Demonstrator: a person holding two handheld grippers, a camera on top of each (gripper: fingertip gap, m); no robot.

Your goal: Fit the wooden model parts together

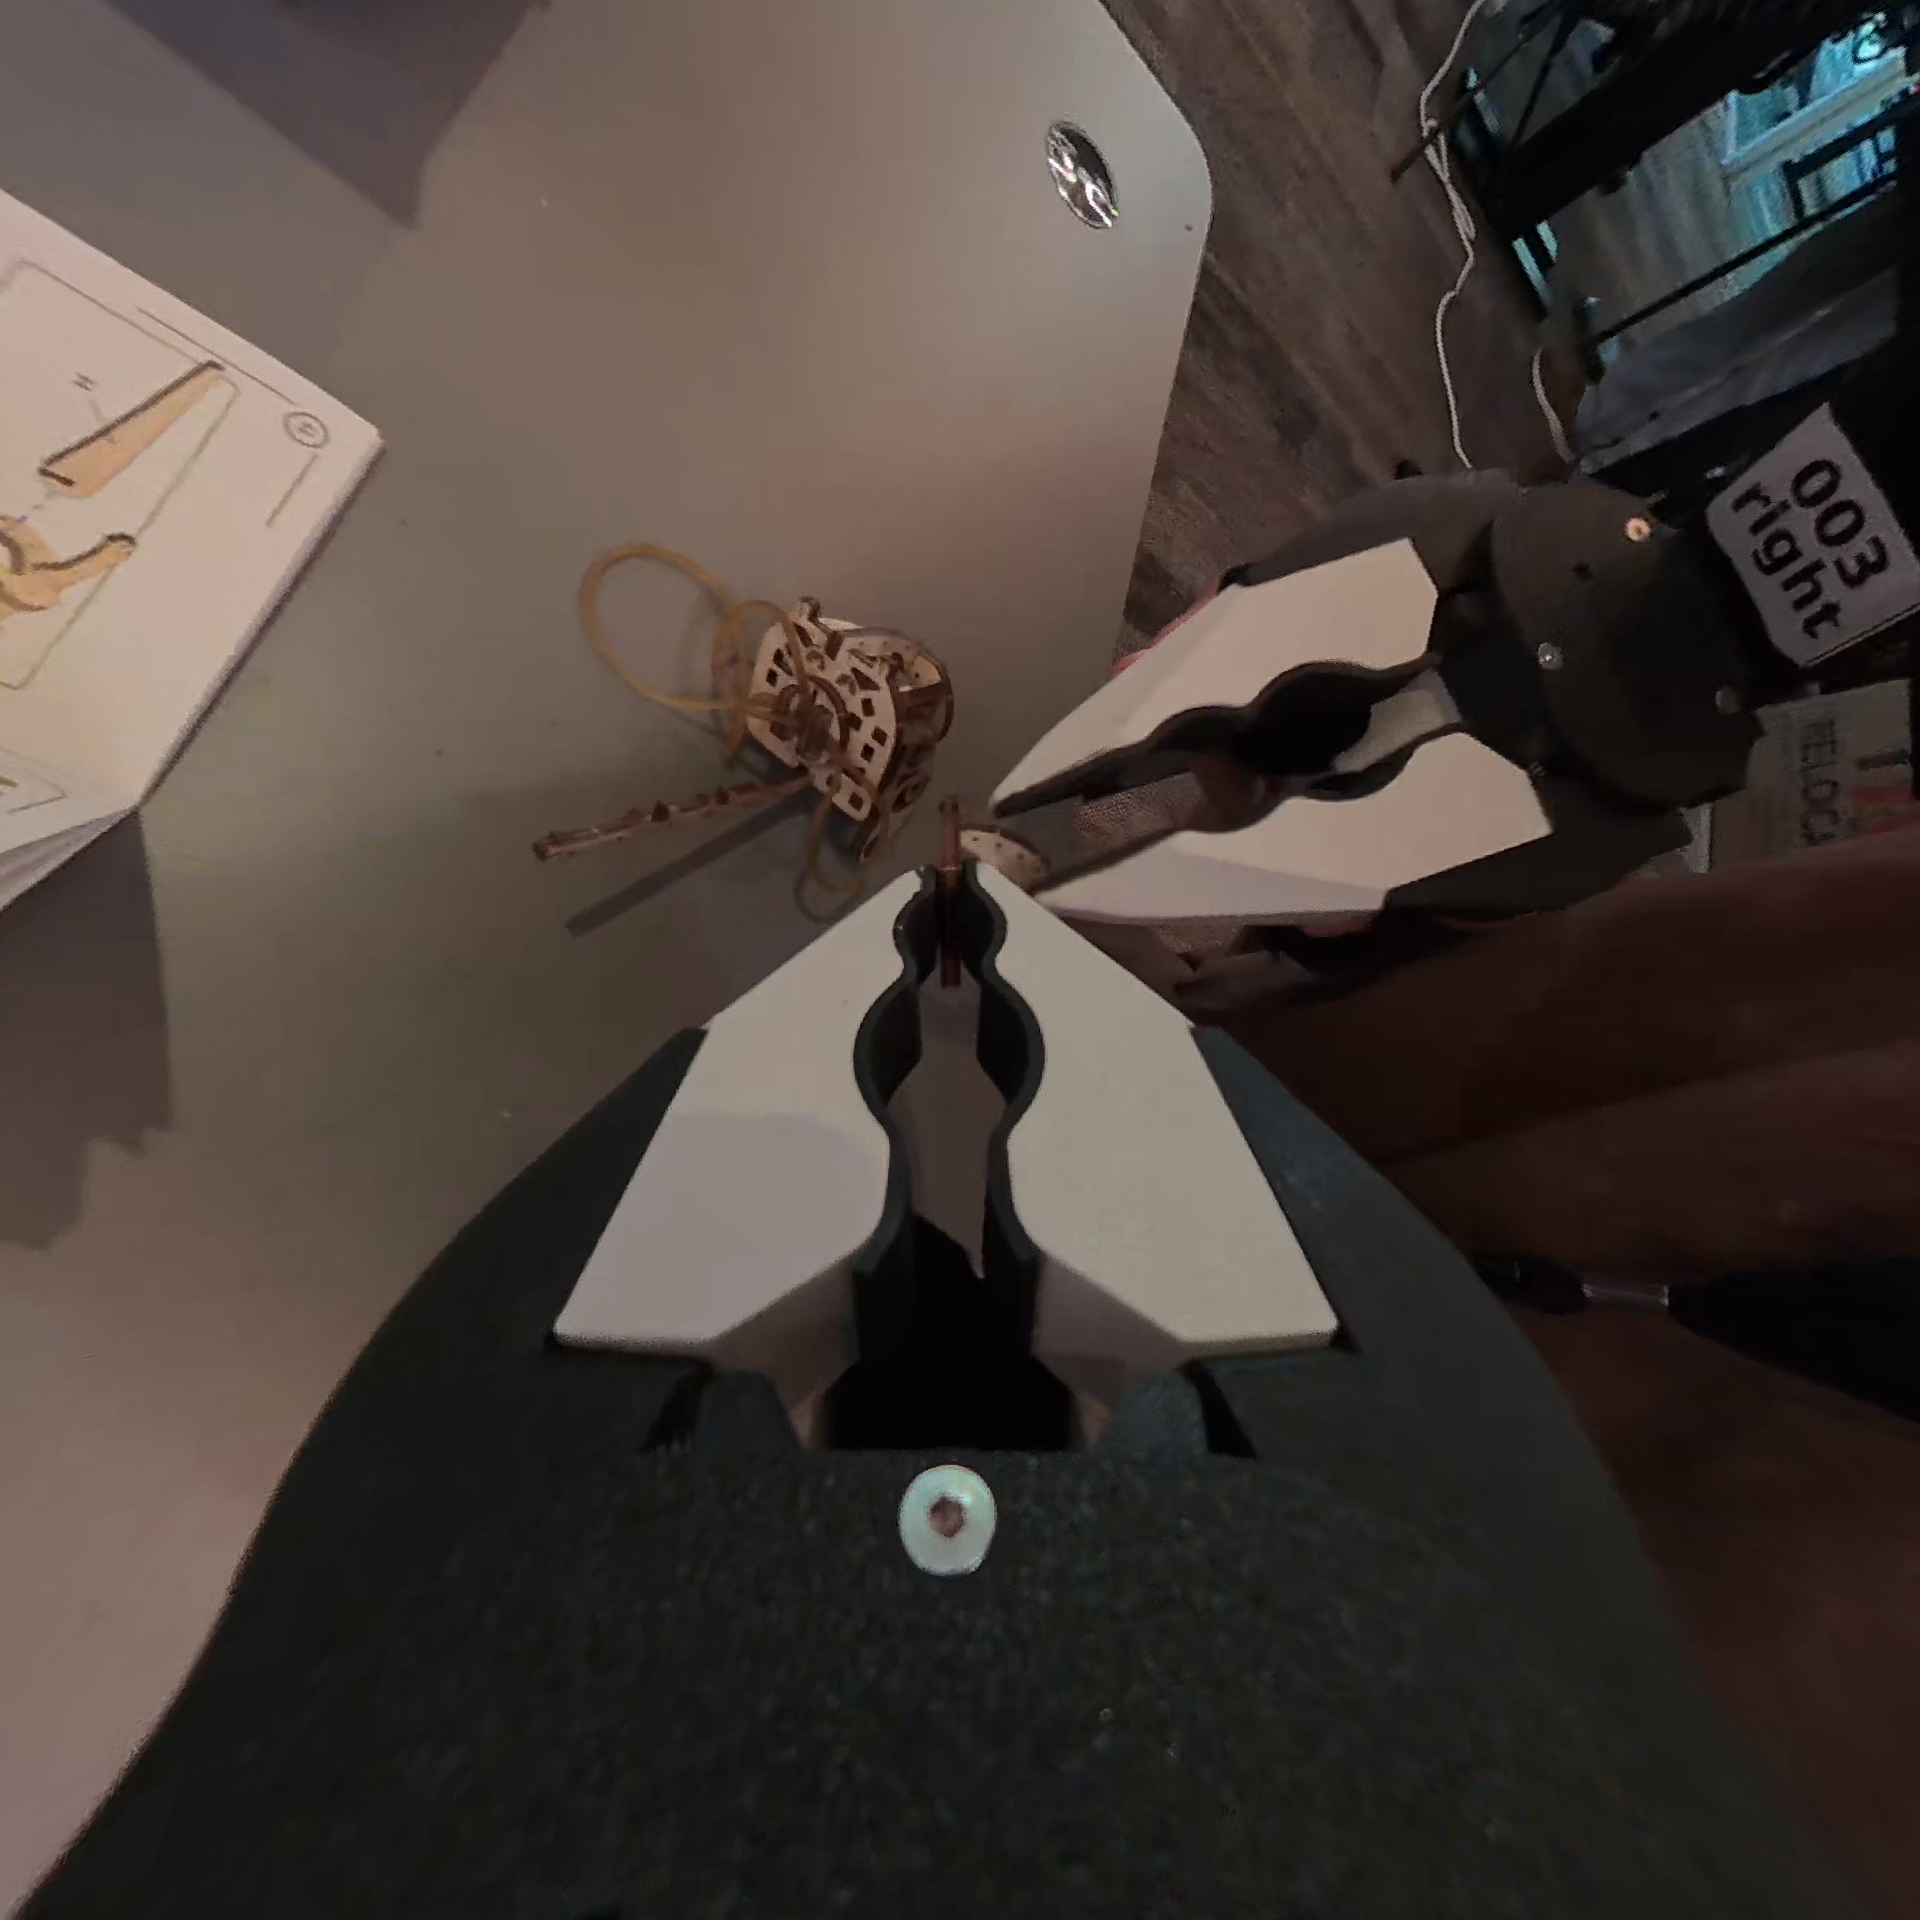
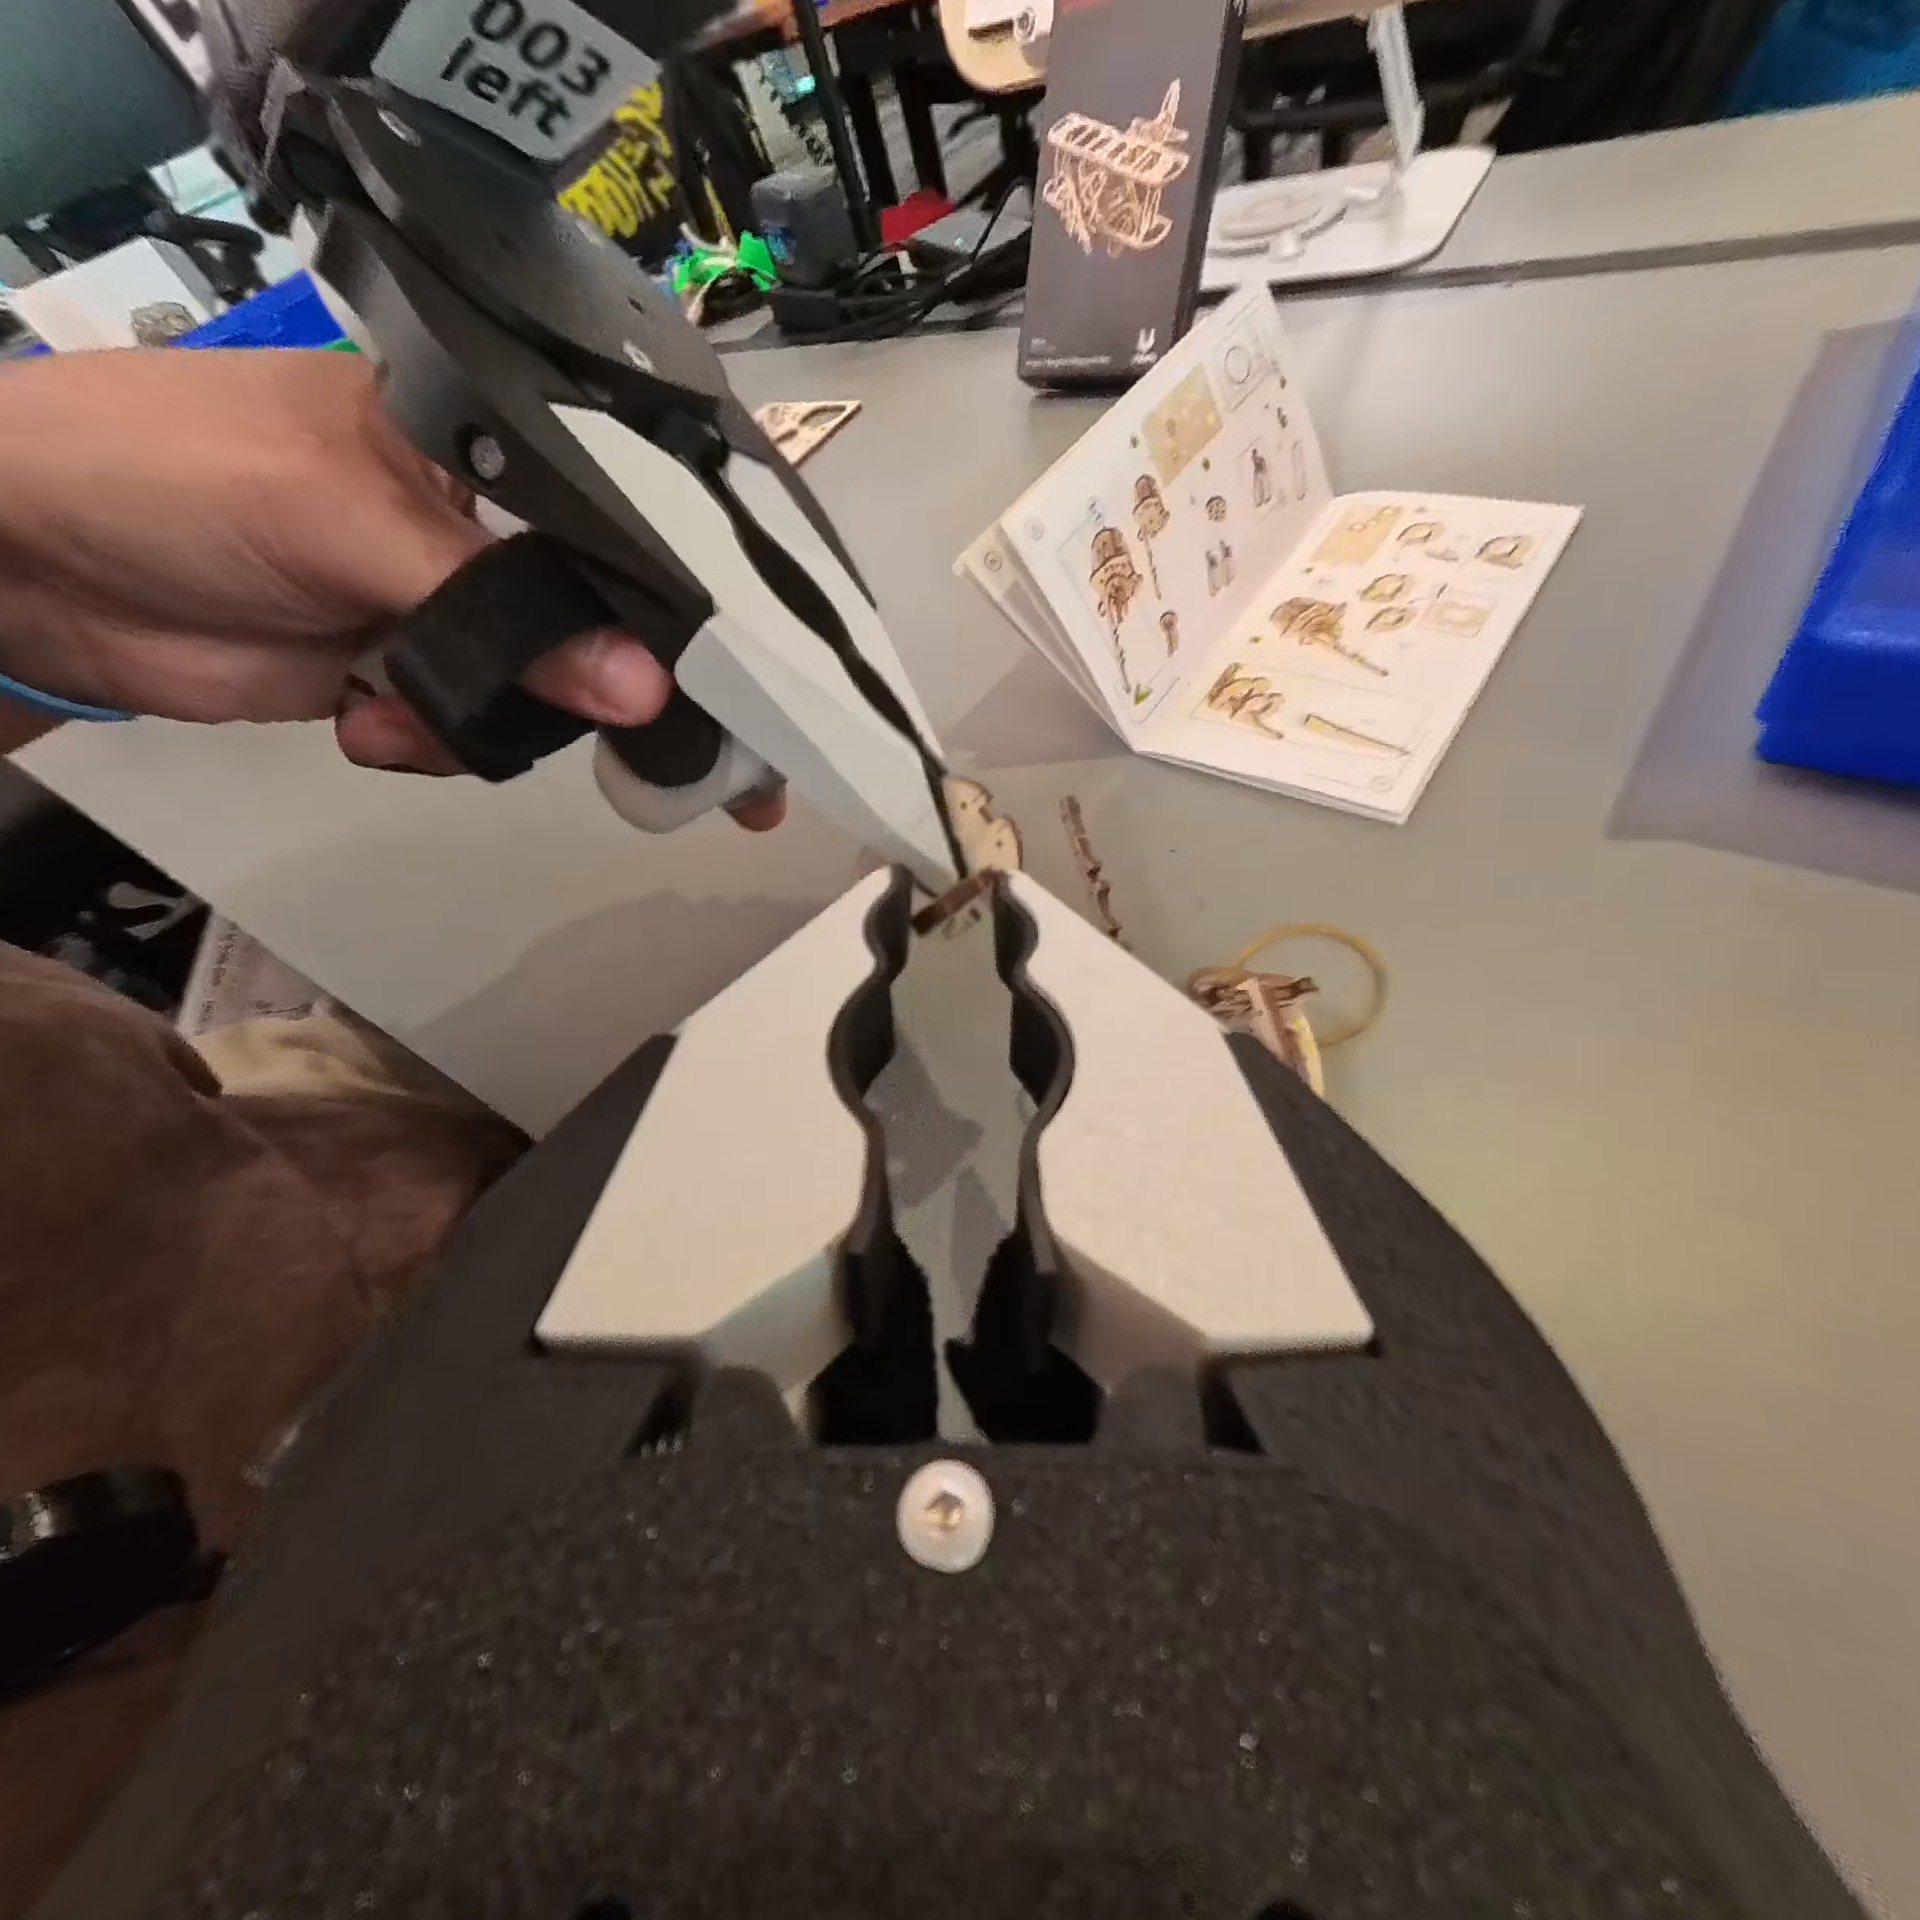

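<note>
Mid-assembly, both claws loaded. My left gripper (image 1: 948, 883) is pressed together on a thin wooden plate (image 1: 950, 914), seen edge-on in the left wrist view, its long axis running from 6 toward 12 o'clock and its free end poking past the tips. In the right wrist view the same plate (image 2: 982, 826) shows its pale face, hanging from the left gripper (image 2: 951, 831) with its length roughly from 12 to 6 o'clock. My right gripper (image 2: 951, 899) pinches a small wooden piece (image 2: 954, 902) crosswise at the very tips, its long axis lying from about 8 to 2 o'clock. The two pieces meet or nearly meet; I cannot tell whether any tab has entered a slot, so I judge the joint not yet made.

A partly built wooden model (image 1: 847, 717), tangled with rubber bands (image 1: 649, 613), lies on the grey table (image 1: 727, 364) at 11 o'clock from the left tips, a slim notched rod (image 1: 665, 816) beside it. An open instruction booklet (image 2: 1278, 623) sits at 2 o'clock in the right view. I judge most fitting remains.
</note>
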